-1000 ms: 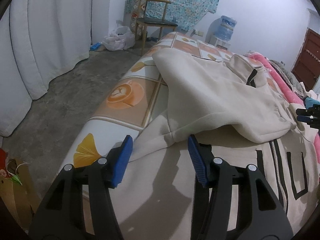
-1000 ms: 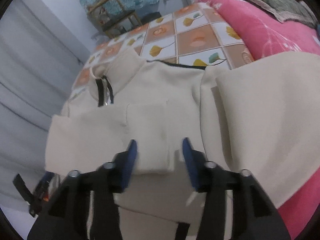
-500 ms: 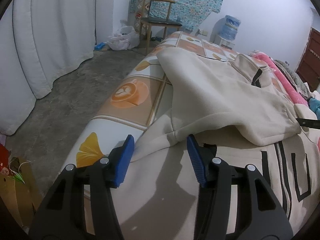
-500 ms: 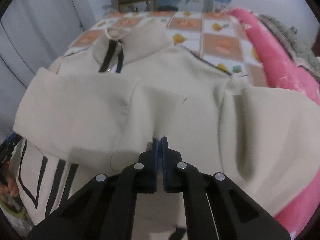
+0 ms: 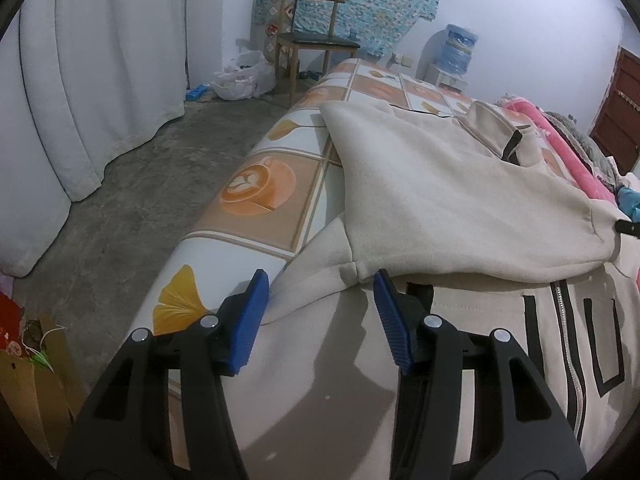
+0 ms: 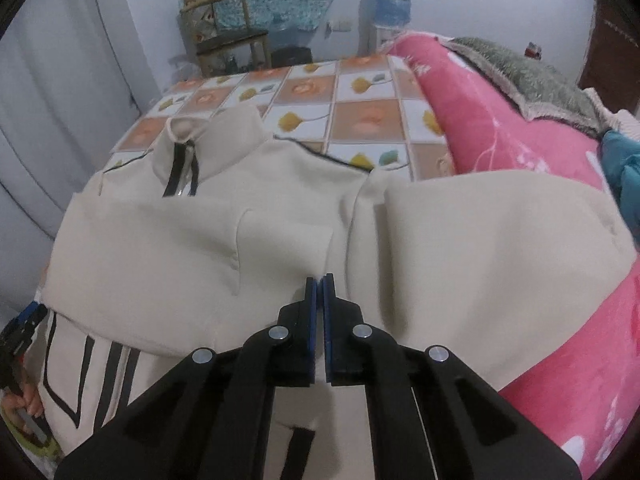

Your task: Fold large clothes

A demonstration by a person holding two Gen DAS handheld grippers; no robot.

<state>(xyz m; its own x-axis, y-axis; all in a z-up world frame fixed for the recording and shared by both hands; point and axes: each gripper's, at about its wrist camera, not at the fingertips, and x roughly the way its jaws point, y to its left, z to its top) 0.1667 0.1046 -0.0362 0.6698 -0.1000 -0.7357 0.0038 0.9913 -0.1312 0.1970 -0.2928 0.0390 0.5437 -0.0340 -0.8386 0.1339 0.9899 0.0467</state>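
Left claw point(image 5: 318, 312) is wide open, holding nothing, poised at the bed's point(image 5: 256, 184) near left edge with the folded-over sleeve's cuff point(image 5: 356, 270) between its pads, probably lining up a grab. Right claw point(image 6: 319, 304) is pinched closed; fabric between the pads, can't tell. It sits at the lower edge of the cream zip jacket point(image 6: 280, 208), which lies spread across the bed, sleeves folded inward, collar point(image 6: 208, 140) toward the far edge. Pink blanket point(image 6: 500, 120) bunches along the right edge.

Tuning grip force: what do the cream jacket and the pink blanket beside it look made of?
Cream jacket: thick matte knit, probably cotton-blend fleece; it folds in soft, rounded edges with no sheen. Pink blanket: plush, likely polyester fleece, with a fuzzy nap.
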